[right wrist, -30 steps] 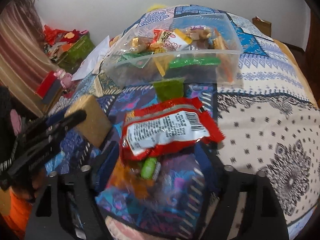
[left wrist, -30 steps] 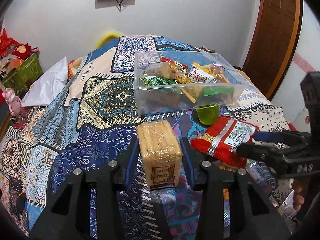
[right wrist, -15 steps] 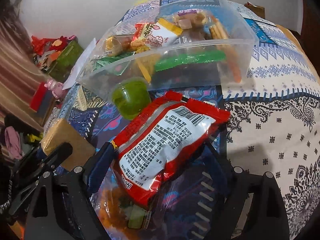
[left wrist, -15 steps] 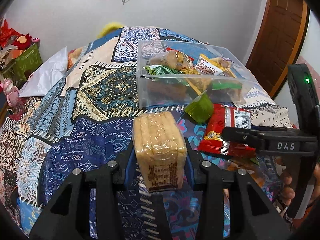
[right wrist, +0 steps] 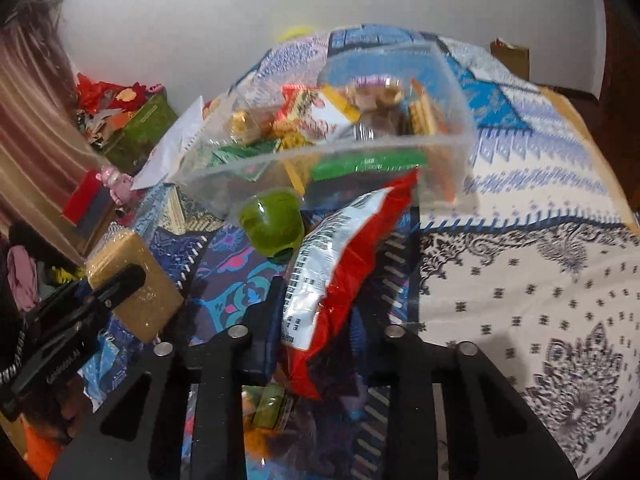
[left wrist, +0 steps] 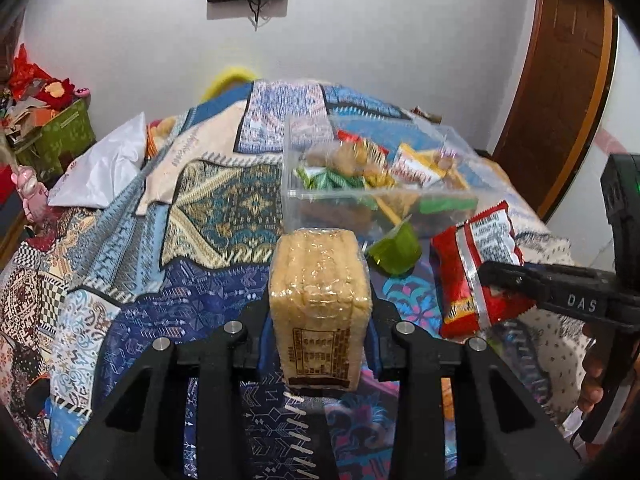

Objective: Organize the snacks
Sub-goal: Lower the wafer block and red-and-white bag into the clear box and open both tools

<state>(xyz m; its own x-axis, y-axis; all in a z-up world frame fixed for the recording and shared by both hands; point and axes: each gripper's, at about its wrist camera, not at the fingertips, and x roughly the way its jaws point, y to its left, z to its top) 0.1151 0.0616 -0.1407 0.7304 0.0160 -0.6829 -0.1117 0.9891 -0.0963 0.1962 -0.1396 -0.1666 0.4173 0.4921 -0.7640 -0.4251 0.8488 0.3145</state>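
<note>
both packs lifted, bin holds snacks

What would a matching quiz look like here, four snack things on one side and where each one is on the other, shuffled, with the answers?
Things:
1. biscuit pack
2. red snack bag
3. green jelly cup
4. clear plastic bin

Places:
A. on the bedspread, in front of the bin
B. held in the right gripper
C. on the bed, holding many snacks
D. held in the left gripper

Pairs: 1-D, 2-B, 3-A, 4-C
</note>
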